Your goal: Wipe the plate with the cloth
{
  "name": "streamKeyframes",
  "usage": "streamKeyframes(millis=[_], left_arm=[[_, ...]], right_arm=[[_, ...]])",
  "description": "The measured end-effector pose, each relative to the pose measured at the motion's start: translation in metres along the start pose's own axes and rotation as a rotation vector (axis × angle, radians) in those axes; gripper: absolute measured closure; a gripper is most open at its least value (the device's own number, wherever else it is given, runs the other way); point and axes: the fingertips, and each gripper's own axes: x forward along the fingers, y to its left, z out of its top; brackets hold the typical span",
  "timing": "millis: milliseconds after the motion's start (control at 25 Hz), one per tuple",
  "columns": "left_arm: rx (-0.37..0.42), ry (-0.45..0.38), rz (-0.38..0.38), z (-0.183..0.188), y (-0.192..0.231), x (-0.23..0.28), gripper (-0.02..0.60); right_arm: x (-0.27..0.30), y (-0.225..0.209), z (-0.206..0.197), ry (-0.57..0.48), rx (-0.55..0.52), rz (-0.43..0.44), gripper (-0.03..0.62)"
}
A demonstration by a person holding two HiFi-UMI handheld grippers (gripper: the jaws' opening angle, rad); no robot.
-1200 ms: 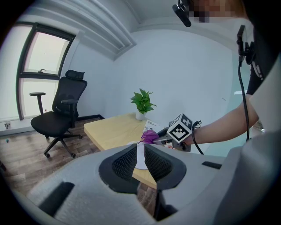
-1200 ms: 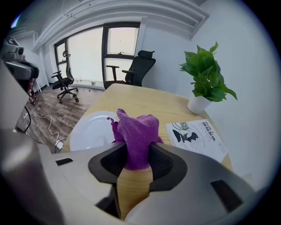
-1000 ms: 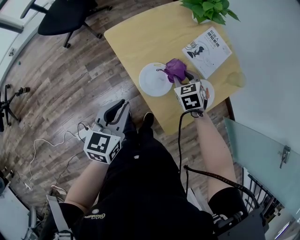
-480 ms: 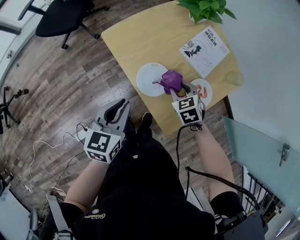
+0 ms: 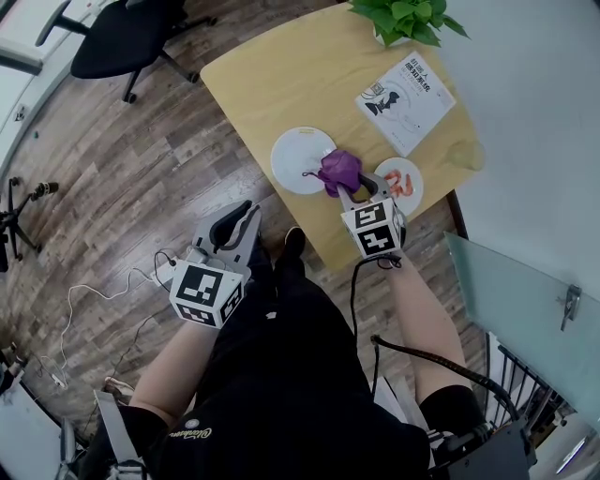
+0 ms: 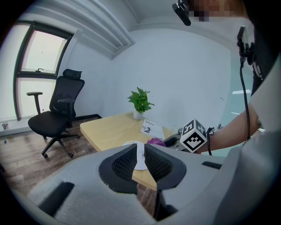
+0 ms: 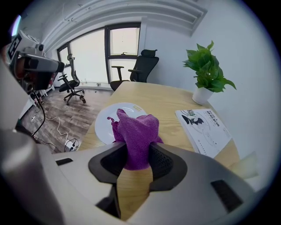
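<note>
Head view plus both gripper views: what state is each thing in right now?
left tongs: slightly apart, empty.
right tongs: shut on the cloth.
cloth: bunched, held at the plate's edge.
plate: bare, flat on the table.
booklet: closed, lying flat.
plant: upright.

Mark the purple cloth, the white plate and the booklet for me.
purple cloth (image 7: pixel 137 132), right gripper view, on the bunched fabric above the fingers.
white plate (image 5: pixel 294 157), head view, on its bare middle, left of the cloth.
booklet (image 5: pixel 405 91), head view, on the middle of its cover.
</note>
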Motion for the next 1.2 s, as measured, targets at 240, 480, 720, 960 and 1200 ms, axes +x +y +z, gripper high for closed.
streamKeyframes(millis=[240, 480, 720, 960, 1200], left_arm=[[0.015, -0.034, 0.016, 0.017, 0.002, -0.005, 0.526], [0.046, -0.092, 0.012, 0.047, -0.007, -0.01, 0.526], [0.097, -0.174, 0.003, 0.086, -0.019, -0.022, 0.526], [0.157, -0.282, -0.004, 0.132, -0.036, -0.042, 0.526], [0.2, -0.357, -0.016, 0.167, -0.058, -0.064, 0.526]], right_arm=[[-0.021, -0.008, 0.027, -0.107, 0.091, -0.025, 0.453], [-0.058, -0.01, 0.058, -0.248, 0.195, -0.036, 0.453], [-0.119, -0.012, 0.102, -0.466, 0.271, -0.073, 0.454], [-0.198, -0.015, 0.142, -0.689, 0.303, -0.12, 0.454], [-0.266, -0.011, 0.166, -0.839, 0.282, -0.152, 0.454]])
